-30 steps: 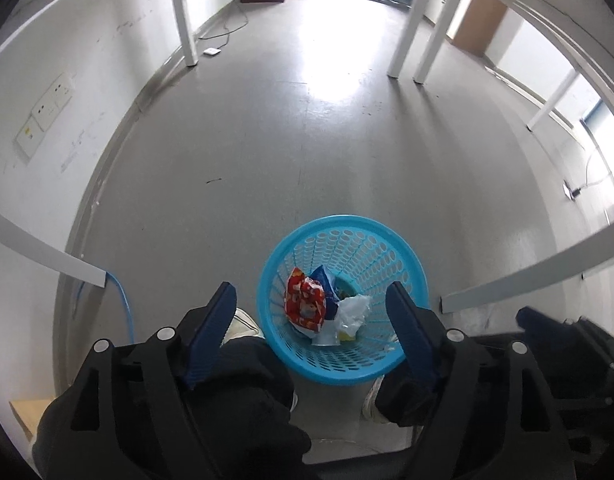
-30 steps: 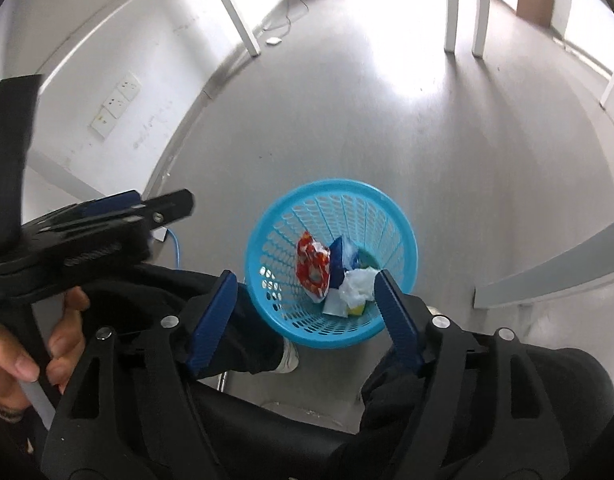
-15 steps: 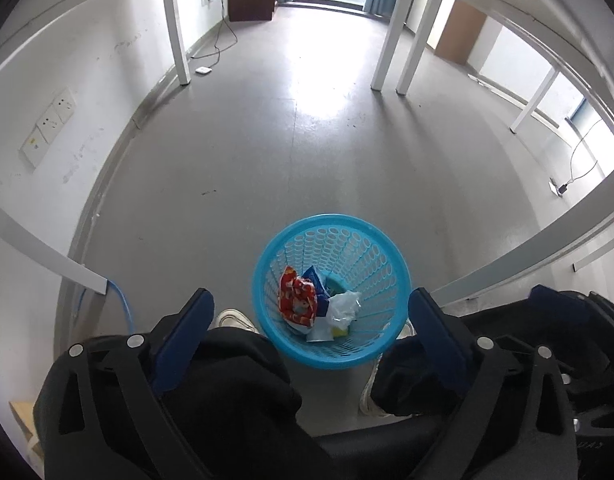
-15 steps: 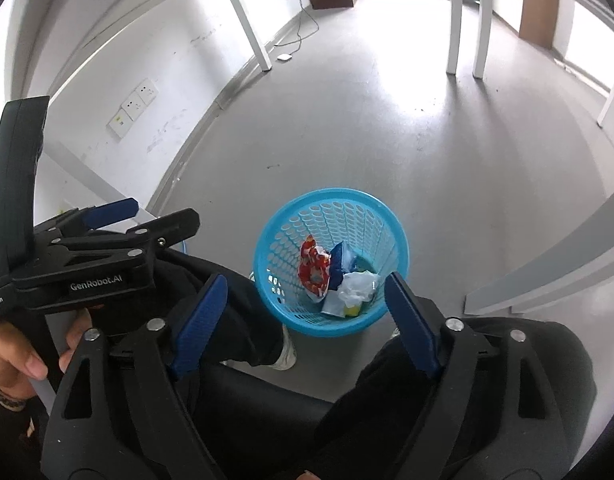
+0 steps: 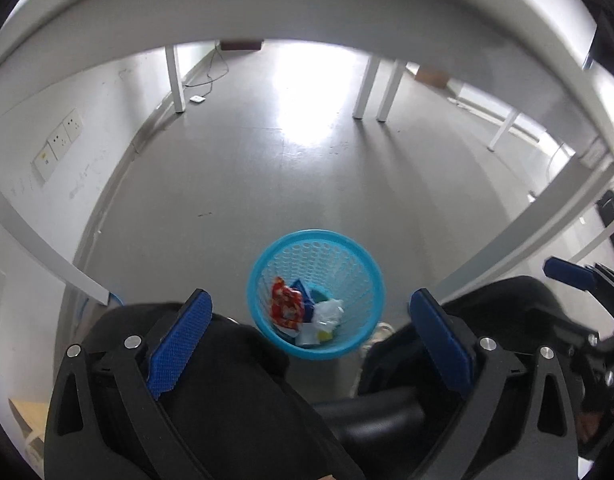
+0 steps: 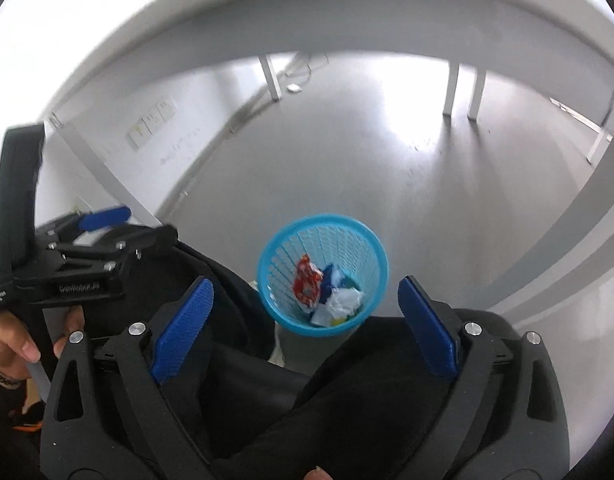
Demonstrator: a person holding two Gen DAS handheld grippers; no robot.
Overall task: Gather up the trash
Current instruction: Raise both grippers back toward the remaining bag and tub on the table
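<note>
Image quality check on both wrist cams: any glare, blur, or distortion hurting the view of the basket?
Left wrist view: strong fisheye bowing of the table edge, blown-out glare on the floor, blue basket and its trash fairly sharp. Right wrist view: same bowing, softer overall, motion blur on the left tool at frame left, basket slightly smeared but readable.

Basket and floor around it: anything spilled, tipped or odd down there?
Nothing stands out. The blue basket stands upright on the floor, the red wrapper and white crumpled paper lie inside it, and no litter shows on the floor around it.
</note>
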